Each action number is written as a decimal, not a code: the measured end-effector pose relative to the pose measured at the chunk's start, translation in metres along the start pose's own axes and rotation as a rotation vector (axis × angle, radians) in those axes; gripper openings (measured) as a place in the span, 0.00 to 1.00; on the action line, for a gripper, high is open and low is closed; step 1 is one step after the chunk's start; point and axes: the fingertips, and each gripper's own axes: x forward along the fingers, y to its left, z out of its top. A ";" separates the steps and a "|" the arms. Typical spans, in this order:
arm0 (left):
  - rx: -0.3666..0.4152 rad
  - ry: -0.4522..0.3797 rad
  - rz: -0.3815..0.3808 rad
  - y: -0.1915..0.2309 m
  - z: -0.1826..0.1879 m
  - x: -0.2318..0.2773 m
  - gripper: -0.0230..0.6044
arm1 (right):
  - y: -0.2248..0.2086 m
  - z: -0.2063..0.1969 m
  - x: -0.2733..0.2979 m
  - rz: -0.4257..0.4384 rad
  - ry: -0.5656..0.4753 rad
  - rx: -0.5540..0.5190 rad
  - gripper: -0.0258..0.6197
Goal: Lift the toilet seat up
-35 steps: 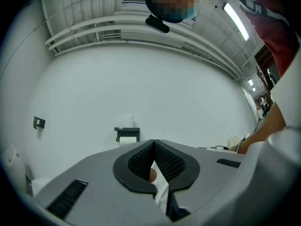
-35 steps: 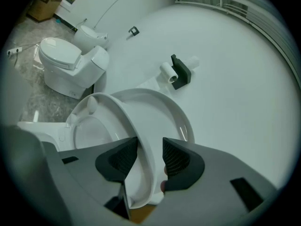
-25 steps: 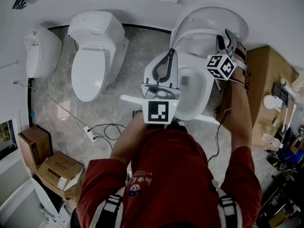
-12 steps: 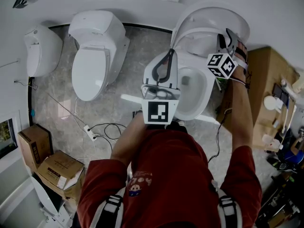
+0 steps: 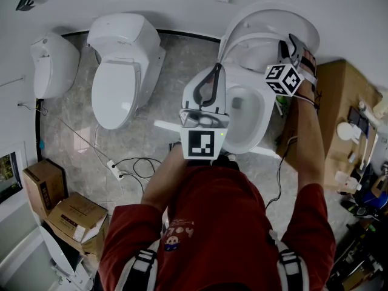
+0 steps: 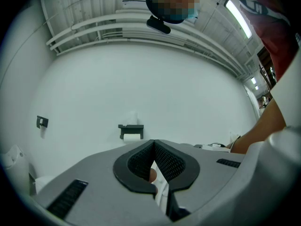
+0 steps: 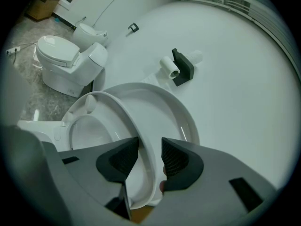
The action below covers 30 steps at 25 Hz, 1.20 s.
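The white toilet seat (image 5: 251,43) stands raised, close to the upright lid (image 5: 273,16), above the open bowl (image 5: 247,111). My right gripper (image 5: 290,47) is at the seat's right side. In the right gripper view the seat's rim (image 7: 137,121) runs between the two pads, and the right gripper (image 7: 149,147) is shut on it; the lid (image 7: 162,102) lies just behind. My left gripper (image 5: 216,67) hovers level over the bowl's left rim. In the left gripper view the left gripper (image 6: 154,144) is shut with nothing held and faces the white wall.
A second toilet (image 5: 124,65) with its lid down and a third white fixture (image 5: 54,65) stand to the left. Cardboard boxes (image 5: 66,214) and a power strip with cables (image 5: 115,168) lie on the floor. A wooden cabinet (image 5: 339,102) is at the right. A paper holder (image 7: 181,67) hangs on the wall.
The right gripper has edged slightly toward the lid with the seat in it. The left gripper has not moved.
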 end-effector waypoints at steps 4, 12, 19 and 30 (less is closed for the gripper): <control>-0.022 -0.008 0.008 0.005 -0.001 -0.002 0.05 | -0.002 0.001 0.004 -0.001 0.008 -0.005 0.27; -0.136 -0.042 0.054 0.019 -0.004 -0.003 0.05 | -0.003 0.004 0.012 0.005 0.014 -0.020 0.26; -0.031 -0.002 -0.003 0.015 -0.007 0.003 0.05 | -0.004 0.004 0.016 0.020 0.023 -0.022 0.27; -0.007 0.012 -0.012 0.013 -0.008 -0.003 0.05 | -0.002 0.003 0.012 0.013 0.024 -0.003 0.26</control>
